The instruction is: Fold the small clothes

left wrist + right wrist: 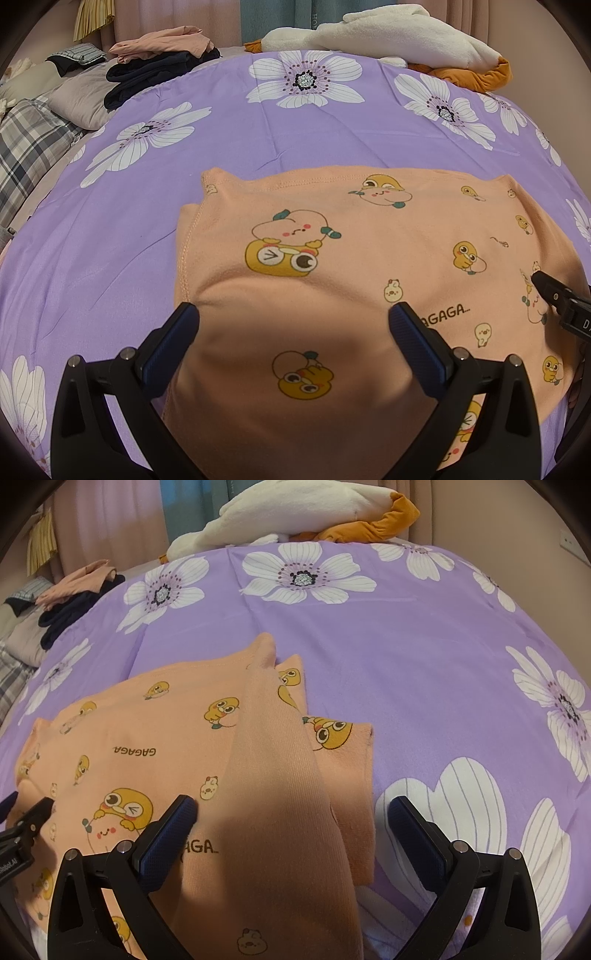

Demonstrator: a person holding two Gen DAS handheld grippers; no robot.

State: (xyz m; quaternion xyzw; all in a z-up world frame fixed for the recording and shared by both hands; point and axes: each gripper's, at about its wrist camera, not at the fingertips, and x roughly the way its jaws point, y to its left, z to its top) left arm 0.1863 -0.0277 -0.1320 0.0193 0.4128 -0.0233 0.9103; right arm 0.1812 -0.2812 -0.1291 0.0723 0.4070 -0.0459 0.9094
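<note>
Peach shirt (pixel 369 240) with little yellow ducks and the word GAGAGA lies on the purple bedsheet (pixel 110 229) with big white flowers. In the right wrist view the shirt (pixel 155 746) has one side flipped over, so a plain peach strip runs across the top of it. A short sleeve sticks out on the sheet (pixel 424 657) just beside that strip.

The left gripper (pixel 293 323) hangs low over the shirt with its jaws spread wide, and nothing is between them. The right gripper (pixel 291 812) is also spread wide, over the flipped strip, and it grabs nothing.

Far back on the bed are a white and orange plush toy (pixel 399 40), a pile of dark and pink clothes (pixel 159 59), and a checked pillow (pixel 29 147).
</note>
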